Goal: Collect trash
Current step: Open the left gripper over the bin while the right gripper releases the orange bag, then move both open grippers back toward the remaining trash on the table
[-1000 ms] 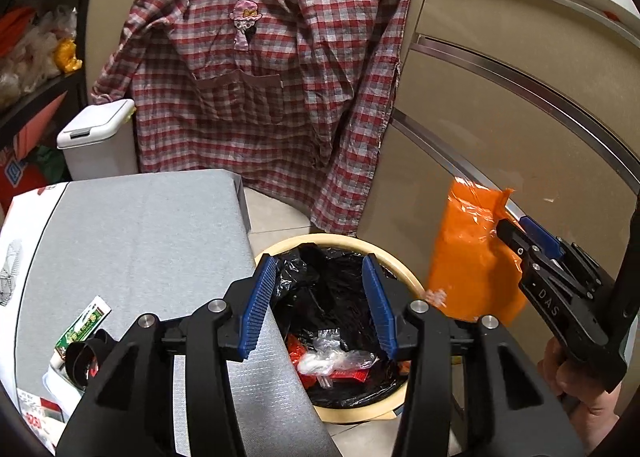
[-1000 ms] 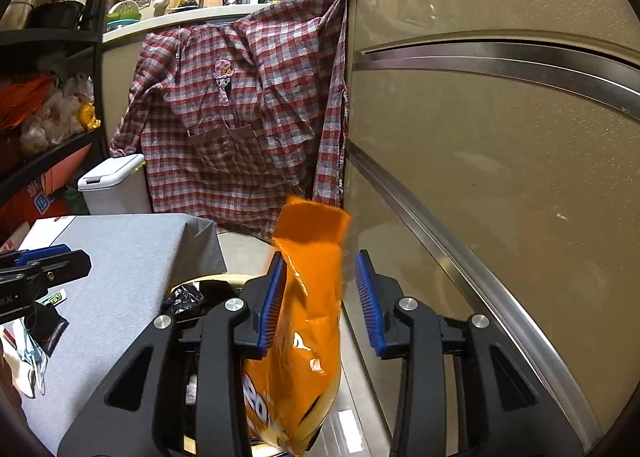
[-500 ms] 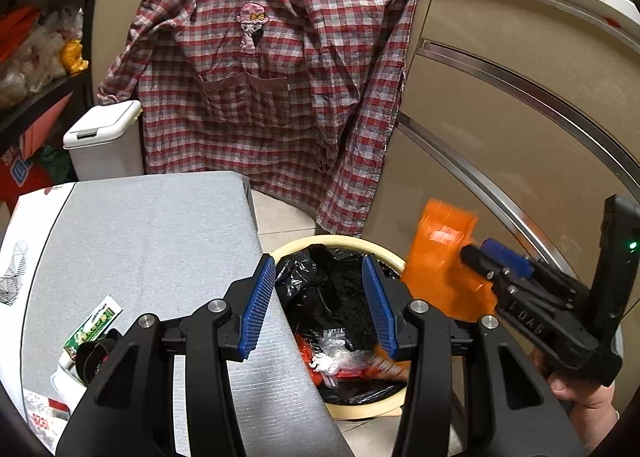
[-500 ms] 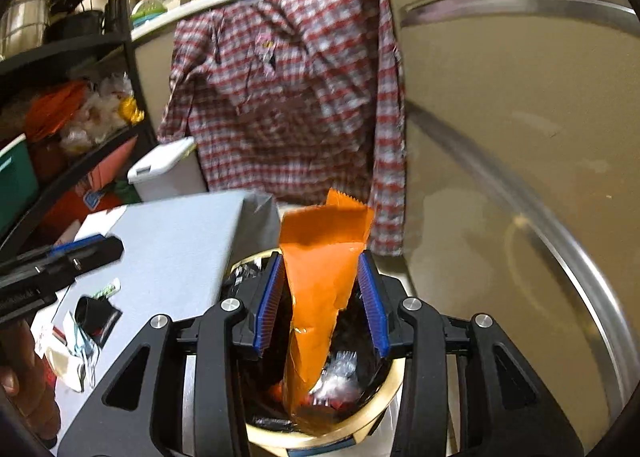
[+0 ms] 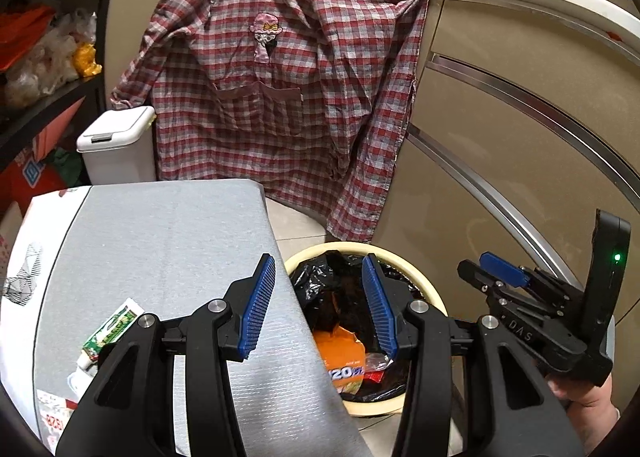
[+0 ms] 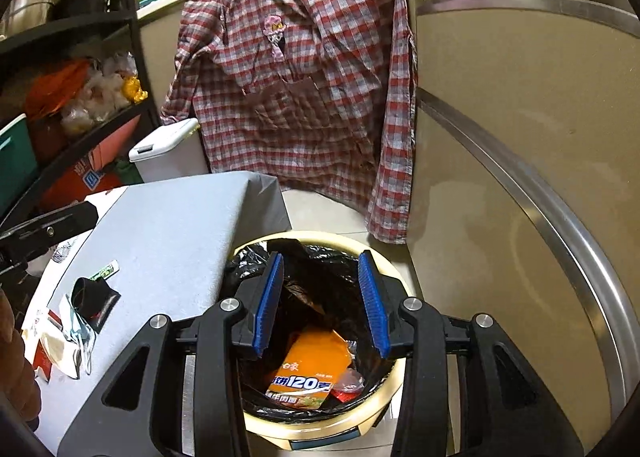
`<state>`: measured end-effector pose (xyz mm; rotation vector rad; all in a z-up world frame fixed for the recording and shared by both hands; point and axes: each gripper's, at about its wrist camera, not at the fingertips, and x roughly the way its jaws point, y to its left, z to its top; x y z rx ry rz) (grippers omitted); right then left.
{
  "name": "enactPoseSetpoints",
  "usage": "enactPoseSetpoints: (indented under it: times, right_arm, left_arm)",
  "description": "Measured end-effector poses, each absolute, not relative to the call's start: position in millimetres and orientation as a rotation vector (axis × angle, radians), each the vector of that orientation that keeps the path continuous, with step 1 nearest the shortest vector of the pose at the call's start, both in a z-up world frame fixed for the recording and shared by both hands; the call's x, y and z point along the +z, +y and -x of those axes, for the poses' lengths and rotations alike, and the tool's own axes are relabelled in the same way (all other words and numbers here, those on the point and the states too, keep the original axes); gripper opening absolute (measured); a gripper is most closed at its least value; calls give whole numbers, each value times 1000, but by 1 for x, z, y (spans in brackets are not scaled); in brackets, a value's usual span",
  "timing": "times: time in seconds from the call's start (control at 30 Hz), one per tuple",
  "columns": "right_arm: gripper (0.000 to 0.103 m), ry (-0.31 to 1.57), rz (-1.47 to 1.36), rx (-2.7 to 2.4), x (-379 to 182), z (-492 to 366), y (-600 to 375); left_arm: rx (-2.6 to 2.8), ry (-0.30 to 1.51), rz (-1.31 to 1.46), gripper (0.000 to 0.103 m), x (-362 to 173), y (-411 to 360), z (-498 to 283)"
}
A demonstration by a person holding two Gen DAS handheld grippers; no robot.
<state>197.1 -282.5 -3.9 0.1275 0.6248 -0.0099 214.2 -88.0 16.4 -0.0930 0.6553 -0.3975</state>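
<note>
Right gripper (image 6: 322, 303) hangs directly over the bin (image 6: 384, 409), blue pads spread wide, nothing between them. Orange packet (image 6: 314, 367) lies flat in the black liner (image 6: 320, 277) on top of clear and red scraps; judged deposited. Left gripper (image 5: 318, 307) likewise spread and empty, poised over the table's right edge where it meets the bin rim. Step in hand, by my reading: go back to the table (image 5: 160, 241) for the next piece. To do it well: lift clear of the rim before swinging left, so a finger does not snag the liner; approach flat wrappers low and near-parallel to the grey surface; pinch a raised fold or corner instead of pressing down on a flat sheet. The green-and-white tube (image 5: 112, 331) near the table's front left edge looks like the easiest grab for the left gripper. View differences: the right wrist view shows the bin interior fully, the printed face of the packet, and a cluster at the table's front left corner, namely a black curled piece (image 6: 94, 295) and crumpled pale wrappers (image 6: 66, 345). The left wrist view hides most of that cluster behind its own frame, but shows the right gripper from outside, held just right of the bin.
</note>
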Motion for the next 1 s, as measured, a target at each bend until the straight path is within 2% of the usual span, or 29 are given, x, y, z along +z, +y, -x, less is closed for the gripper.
enactPoseSetpoints:
  times: [0.23,0.77,1.0]
  right_arm:
    - [40,577,-123,18,8,-188,-265]
    - [40,500,-78,146,23,-165,-191]
    - [26,544,-86,261,12,-168,-146]
  left_arm:
    - [-367,637,81,45,24,-61,-199]
    - [-219,606,90,45,34,66,-153]
    - [-132,681,111,45,6,119,-137]
